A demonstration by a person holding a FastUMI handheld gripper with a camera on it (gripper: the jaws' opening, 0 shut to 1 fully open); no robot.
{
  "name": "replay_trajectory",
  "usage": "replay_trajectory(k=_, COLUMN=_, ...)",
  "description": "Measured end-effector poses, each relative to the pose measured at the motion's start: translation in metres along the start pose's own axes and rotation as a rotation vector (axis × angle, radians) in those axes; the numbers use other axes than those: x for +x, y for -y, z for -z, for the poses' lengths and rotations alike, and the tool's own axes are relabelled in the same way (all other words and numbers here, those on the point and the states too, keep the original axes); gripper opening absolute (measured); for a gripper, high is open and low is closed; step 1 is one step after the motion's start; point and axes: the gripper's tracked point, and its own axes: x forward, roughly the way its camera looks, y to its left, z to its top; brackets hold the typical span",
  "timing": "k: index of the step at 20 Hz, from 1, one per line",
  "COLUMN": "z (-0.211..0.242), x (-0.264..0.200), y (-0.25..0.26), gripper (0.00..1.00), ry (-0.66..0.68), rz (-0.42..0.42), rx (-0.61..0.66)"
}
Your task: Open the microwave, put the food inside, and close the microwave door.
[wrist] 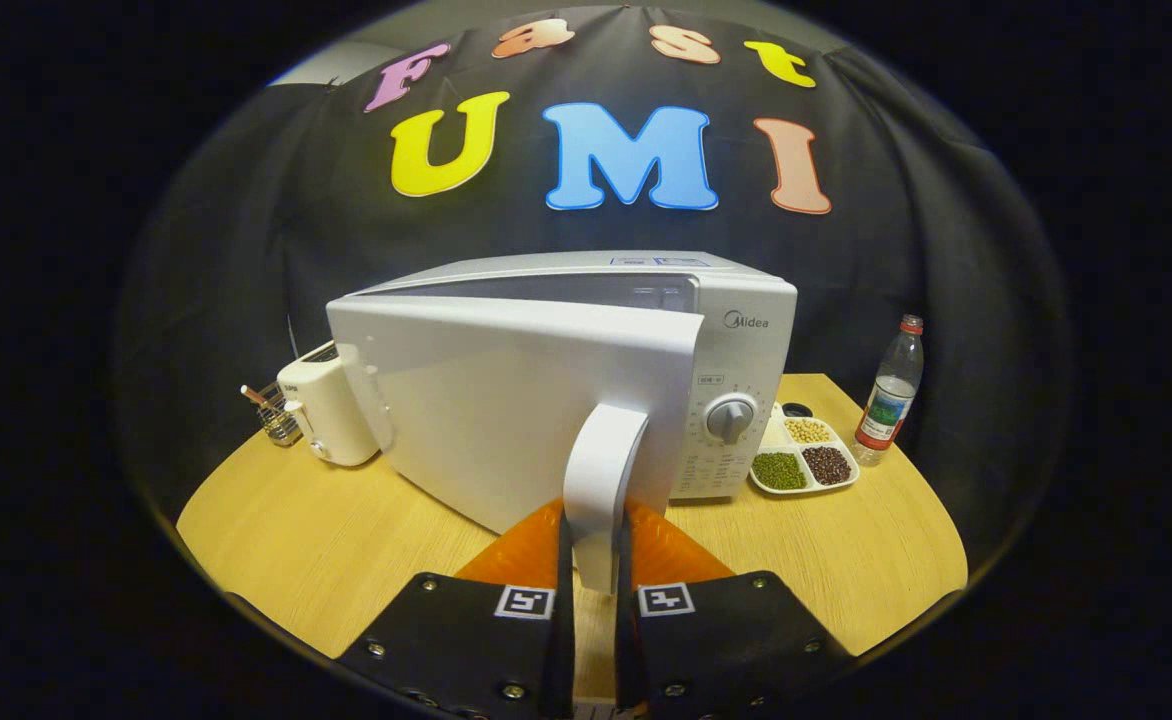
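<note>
A white microwave (736,330) stands on the wooden table (346,560). Its door (506,410) is swung partly out toward me, hinged on the toaster side. The door's white vertical handle (601,480) sits between my two fingers, and my gripper (596,560) is shut on it. Right of the microwave lies a white divided tray (804,462) holding green, dark red and pale beans; it is the food. The oven's inside is hidden behind the door.
A cream toaster (326,415) stands left of the microwave, with a small wire basket (274,418) beside it. A clear water bottle (889,395) with a red cap stands right of the tray, near the table's edge.
</note>
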Motion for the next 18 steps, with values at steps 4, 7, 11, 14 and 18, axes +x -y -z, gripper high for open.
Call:
replay_trajectory(k=4, z=0.010, x=-0.020, y=-0.018, gripper=0.17, ry=-0.023, rz=-0.009, rx=-0.012)
replay_trajectory(k=7, z=0.018, x=-0.033, y=-0.033, gripper=0.17, ry=-0.029, rz=-0.008, rx=-0.013)
replay_trajectory(k=11, z=0.027, x=-0.053, y=-0.061, gripper=0.17, ry=-0.022, rz=-0.023, rx=-0.029)
replay_trajectory(k=14, z=0.034, x=-0.068, y=-0.086, gripper=0.17, ry=-0.015, rz=-0.055, rx=-0.051)
replay_trajectory(k=18, z=0.044, x=-0.086, y=-0.121, gripper=0.17, ry=-0.004, rz=-0.087, rx=-0.064)
